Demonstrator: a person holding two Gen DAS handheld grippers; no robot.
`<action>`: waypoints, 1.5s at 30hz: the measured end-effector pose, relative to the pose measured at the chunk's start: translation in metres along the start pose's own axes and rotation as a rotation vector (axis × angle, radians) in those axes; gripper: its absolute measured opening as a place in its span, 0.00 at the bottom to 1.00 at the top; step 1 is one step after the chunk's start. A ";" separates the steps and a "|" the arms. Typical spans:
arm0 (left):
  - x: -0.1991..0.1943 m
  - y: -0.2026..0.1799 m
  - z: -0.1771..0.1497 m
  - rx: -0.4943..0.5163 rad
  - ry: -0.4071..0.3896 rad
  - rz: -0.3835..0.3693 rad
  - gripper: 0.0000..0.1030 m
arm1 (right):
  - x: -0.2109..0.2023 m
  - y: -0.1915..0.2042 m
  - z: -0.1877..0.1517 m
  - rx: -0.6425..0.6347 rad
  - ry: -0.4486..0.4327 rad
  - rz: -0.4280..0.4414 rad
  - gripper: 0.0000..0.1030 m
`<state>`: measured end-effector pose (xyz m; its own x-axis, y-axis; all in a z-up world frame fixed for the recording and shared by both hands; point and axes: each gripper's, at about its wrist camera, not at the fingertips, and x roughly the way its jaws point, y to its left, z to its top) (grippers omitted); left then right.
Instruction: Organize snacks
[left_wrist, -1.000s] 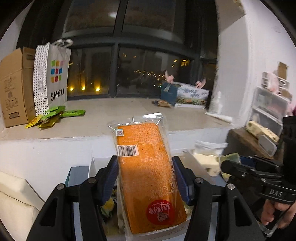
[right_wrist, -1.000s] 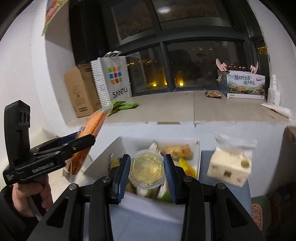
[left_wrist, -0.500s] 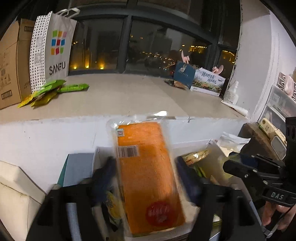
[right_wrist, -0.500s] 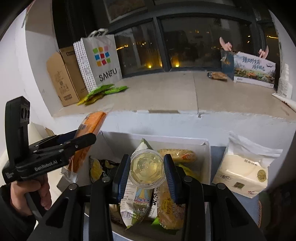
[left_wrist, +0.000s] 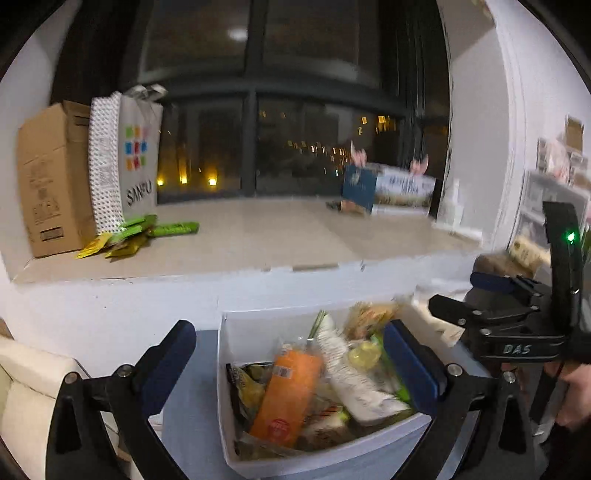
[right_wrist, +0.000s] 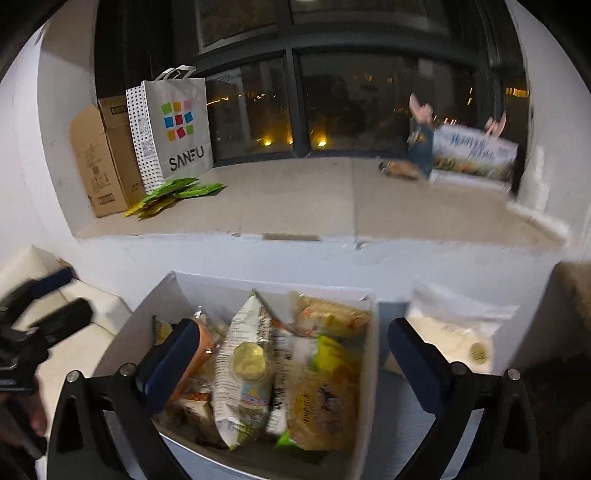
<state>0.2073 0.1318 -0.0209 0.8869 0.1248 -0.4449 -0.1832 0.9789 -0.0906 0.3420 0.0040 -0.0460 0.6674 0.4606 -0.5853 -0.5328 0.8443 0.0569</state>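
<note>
A white box (left_wrist: 236, 332) full of snack packets stands below the window ledge; it also shows in the right wrist view (right_wrist: 365, 369). The orange cake pack (left_wrist: 286, 395) lies in the box at its left. The clear jelly cup (right_wrist: 249, 363) rests on a white snack bag (right_wrist: 240, 369) in the middle of the box. My left gripper (left_wrist: 291, 362) is open and empty above the box. My right gripper (right_wrist: 291, 354) is open and empty above the box. Each gripper shows at the edge of the other's view.
The ledge holds a SANFU paper bag (right_wrist: 173, 125), a cardboard box (right_wrist: 99, 158), green snack packets (right_wrist: 173, 192) and a tissue box (right_wrist: 472, 155) at the far right. A white tissue pack (right_wrist: 458, 332) lies right of the snack box. A cream cushion (left_wrist: 26, 387) is at left.
Both grippers have opened. The orange cake pack dropped from my left gripper into the box, and the jelly cup dropped from my right gripper onto the snack bag. Both grippers rose a little.
</note>
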 end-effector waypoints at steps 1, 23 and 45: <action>-0.008 -0.001 -0.002 -0.012 -0.006 -0.014 1.00 | -0.011 0.004 0.000 -0.024 -0.036 -0.019 1.00; -0.189 -0.051 -0.079 -0.055 -0.033 -0.097 1.00 | -0.216 0.024 -0.088 -0.120 -0.186 0.121 1.00; -0.213 -0.086 -0.122 -0.026 0.040 -0.123 1.00 | -0.261 0.011 -0.162 -0.028 -0.145 0.107 1.00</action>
<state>-0.0175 0.0011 -0.0274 0.8857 -0.0031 -0.4643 -0.0855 0.9818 -0.1697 0.0776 -0.1512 -0.0232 0.6730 0.5840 -0.4538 -0.6180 0.7811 0.0886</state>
